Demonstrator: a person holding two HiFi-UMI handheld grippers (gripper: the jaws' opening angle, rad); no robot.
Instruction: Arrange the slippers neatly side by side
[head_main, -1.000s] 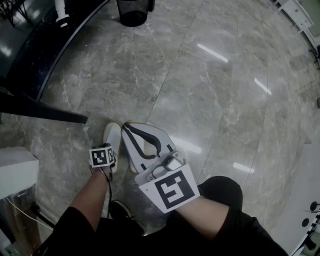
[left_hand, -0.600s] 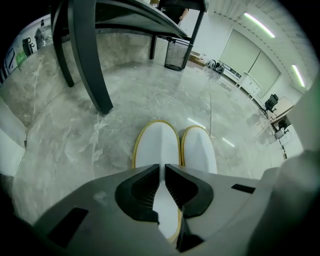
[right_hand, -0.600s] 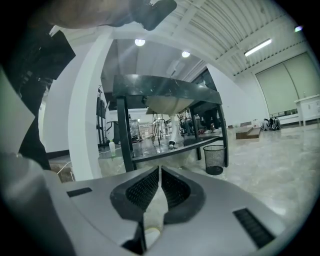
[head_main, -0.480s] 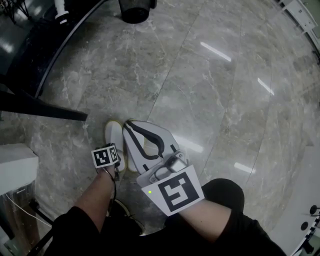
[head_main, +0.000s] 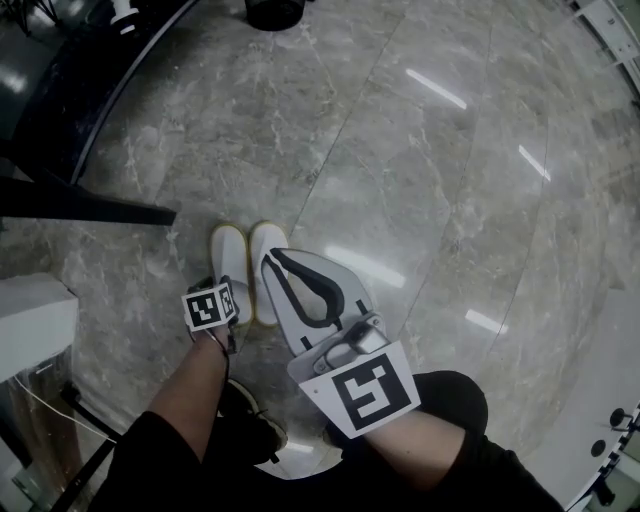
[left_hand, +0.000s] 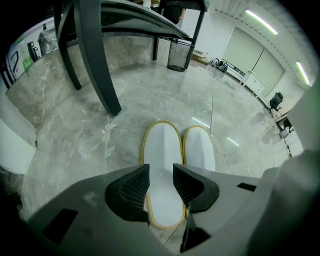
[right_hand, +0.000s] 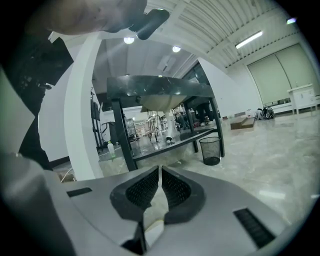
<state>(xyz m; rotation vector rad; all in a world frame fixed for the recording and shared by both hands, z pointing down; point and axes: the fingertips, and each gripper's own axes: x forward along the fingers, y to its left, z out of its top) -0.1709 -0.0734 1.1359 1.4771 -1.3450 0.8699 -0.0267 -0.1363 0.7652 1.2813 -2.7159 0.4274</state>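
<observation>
Two white slippers with yellow trim lie side by side on the marble floor, toes pointing away: the left slipper (head_main: 227, 262) (left_hand: 162, 145) and the right slipper (head_main: 266, 250) (left_hand: 200, 150). My left gripper (head_main: 222, 292) (left_hand: 161, 168) hovers over the left slipper's heel. Its jaws are opening, and the pads stand clear of the slipper seen between them. My right gripper (head_main: 272, 262) (right_hand: 160, 169) lies over the right slipper's heel end and points level across the room. Its jaws are shut to a thin slit, and a sliver of slipper shows below them.
A black table frame (left_hand: 97, 60) stands to the left, its floor beam (head_main: 90, 205) close to the slippers. A black mesh bin (left_hand: 178, 55) (head_main: 272, 12) stands farther off. A white box (head_main: 35, 325) sits at my left. My own dark shoe (head_main: 250, 425) is just behind the grippers.
Both grippers have drawn back toward me. The right slipper's toe, hidden under the right gripper before, now shows beside the left slipper.
</observation>
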